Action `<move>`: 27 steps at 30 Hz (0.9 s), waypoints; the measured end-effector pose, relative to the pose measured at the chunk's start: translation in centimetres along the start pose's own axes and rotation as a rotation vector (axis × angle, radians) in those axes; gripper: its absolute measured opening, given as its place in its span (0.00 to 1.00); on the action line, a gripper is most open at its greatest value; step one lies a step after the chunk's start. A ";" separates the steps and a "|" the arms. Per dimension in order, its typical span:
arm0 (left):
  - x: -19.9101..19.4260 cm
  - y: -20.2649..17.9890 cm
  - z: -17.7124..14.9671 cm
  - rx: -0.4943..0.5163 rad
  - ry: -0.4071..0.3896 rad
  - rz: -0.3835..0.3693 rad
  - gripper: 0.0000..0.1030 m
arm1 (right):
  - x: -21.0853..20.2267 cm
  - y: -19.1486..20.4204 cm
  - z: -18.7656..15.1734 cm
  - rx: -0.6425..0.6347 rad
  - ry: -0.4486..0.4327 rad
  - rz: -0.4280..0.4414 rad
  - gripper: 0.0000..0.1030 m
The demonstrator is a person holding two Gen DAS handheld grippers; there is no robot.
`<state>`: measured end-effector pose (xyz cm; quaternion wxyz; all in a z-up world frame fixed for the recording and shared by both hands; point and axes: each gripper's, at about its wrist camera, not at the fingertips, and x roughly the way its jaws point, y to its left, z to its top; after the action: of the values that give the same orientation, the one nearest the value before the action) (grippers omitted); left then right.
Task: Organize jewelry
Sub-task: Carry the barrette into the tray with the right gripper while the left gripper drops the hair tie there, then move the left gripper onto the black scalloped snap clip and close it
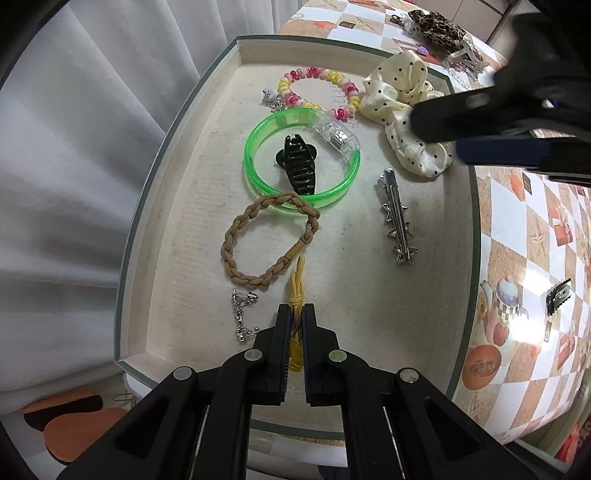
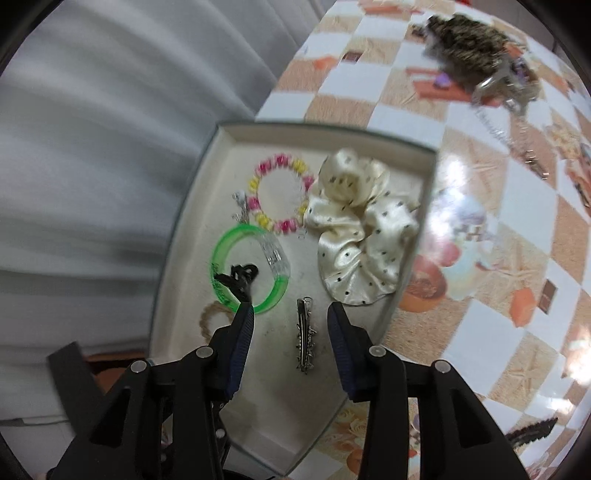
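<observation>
A shallow beige tray (image 1: pixel 177 206) (image 2: pixel 192 236) holds a green bangle (image 1: pixel 258 140) (image 2: pixel 221 243) with a black claw clip (image 1: pixel 299 166) (image 2: pixel 238 278) inside it, a pink-and-yellow bead bracelet (image 1: pixel 317 74) (image 2: pixel 280 162), a cream dotted scrunchie (image 1: pixel 395 85) (image 2: pixel 354 229), a silver star clip (image 1: pixel 397 218) (image 2: pixel 304 339) and a tan braided band (image 1: pixel 269 240) (image 2: pixel 207 317). My left gripper (image 1: pixel 295 314) is shut on a yellow cord bracelet (image 1: pixel 297 288) low over the tray's near end. My right gripper (image 2: pixel 291 314) is open above the star clip; it also shows in the left wrist view (image 1: pixel 439 136) over the scrunchie.
A silver charm (image 1: pixel 242 317) lies near the tray's near left corner. On the checkered tablecloth (image 2: pixel 480 295) lie a leopard scrunchie (image 1: pixel 436 22) (image 2: pixel 465 37) with clips, and a black comb clip (image 1: pixel 557 295) (image 2: pixel 532 430). A white curtain (image 1: pixel 74 147) hangs left.
</observation>
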<state>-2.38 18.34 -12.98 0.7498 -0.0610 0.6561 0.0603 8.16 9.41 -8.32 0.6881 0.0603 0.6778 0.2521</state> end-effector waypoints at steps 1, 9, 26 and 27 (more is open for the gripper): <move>-0.1 0.0 0.1 0.002 0.000 -0.001 0.10 | -0.9 -0.3 -0.1 0.015 -0.015 0.003 0.46; -1.2 -0.5 0.8 0.016 0.004 -0.012 1.00 | -5.2 -4.7 -2.5 0.130 -0.071 -0.048 0.50; -6.6 -9.6 3.1 0.163 -0.142 0.018 1.00 | -12.1 -18.8 -6.2 0.255 -0.118 -0.190 0.58; -6.7 -10.6 2.8 0.181 -0.142 0.003 1.00 | -12.4 -19.7 -6.3 0.257 -0.117 -0.190 0.58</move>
<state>1.31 8.32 -5.83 0.7966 0.0124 0.6043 0.0058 7.91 -14.60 -5.95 0.7336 0.0982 0.6659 0.0932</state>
